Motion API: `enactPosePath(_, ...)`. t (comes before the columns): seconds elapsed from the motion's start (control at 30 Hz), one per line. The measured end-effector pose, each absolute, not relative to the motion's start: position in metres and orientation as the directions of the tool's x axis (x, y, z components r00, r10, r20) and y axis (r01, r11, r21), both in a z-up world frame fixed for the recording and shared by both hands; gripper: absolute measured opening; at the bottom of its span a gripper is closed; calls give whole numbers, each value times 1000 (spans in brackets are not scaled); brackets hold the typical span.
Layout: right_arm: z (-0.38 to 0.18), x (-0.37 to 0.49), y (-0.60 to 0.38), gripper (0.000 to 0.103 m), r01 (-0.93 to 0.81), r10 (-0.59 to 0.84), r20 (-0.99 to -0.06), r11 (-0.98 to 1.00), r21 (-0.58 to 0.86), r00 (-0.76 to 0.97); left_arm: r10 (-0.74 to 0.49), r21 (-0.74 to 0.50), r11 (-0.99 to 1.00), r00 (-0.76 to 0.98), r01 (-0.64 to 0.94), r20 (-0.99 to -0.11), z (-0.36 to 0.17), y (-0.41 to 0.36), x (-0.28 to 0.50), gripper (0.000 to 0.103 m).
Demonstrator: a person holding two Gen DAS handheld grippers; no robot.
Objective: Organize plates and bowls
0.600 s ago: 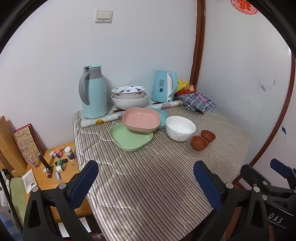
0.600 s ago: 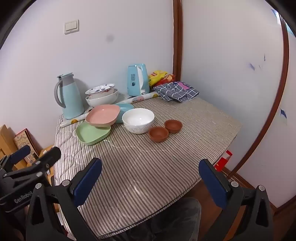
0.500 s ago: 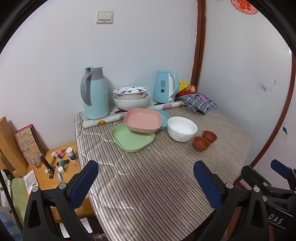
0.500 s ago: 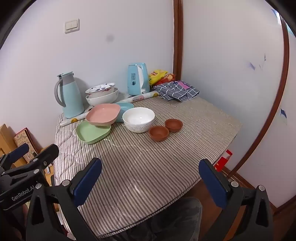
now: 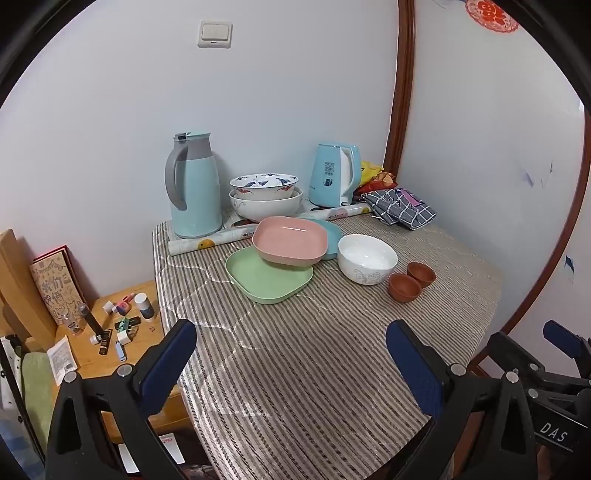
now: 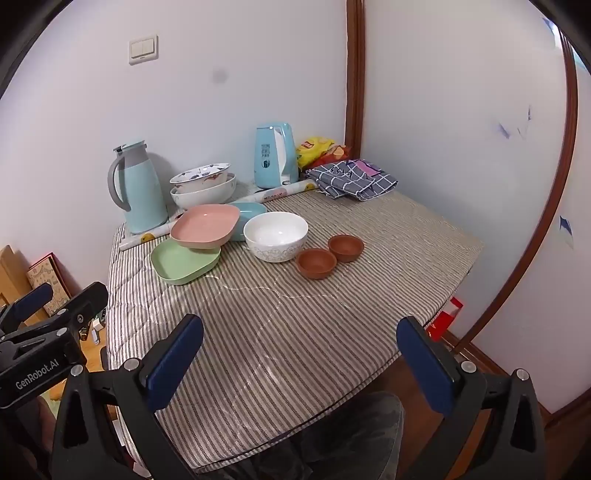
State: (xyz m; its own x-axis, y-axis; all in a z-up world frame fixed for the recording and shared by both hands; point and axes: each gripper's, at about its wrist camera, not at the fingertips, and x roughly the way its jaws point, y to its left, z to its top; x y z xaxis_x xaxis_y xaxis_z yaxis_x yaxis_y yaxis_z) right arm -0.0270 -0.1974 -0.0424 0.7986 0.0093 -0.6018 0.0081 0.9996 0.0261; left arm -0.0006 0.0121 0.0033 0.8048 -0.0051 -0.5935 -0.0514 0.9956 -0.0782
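Currently I hold both grippers, left (image 5: 291, 354) and right (image 6: 301, 350), with fingers wide and empty above the striped worktop (image 5: 314, 369), well short of the pink dish (image 5: 290, 245).

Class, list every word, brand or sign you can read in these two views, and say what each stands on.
"GenRobot.AI": on the left gripper body, seen in the right wrist view.
"DAS": on the right gripper body, cut off at the frame edge.
Too small or blurred: kettle label, snack bag, red paper-cut, notebook cover.
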Motion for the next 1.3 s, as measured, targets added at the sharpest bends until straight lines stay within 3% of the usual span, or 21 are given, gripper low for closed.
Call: enactPosePath(1.3,-37,-28,-200,103,13,14,-599,999,41,801,-8,-54,998,814,-29,-581,7,2,-5,103)
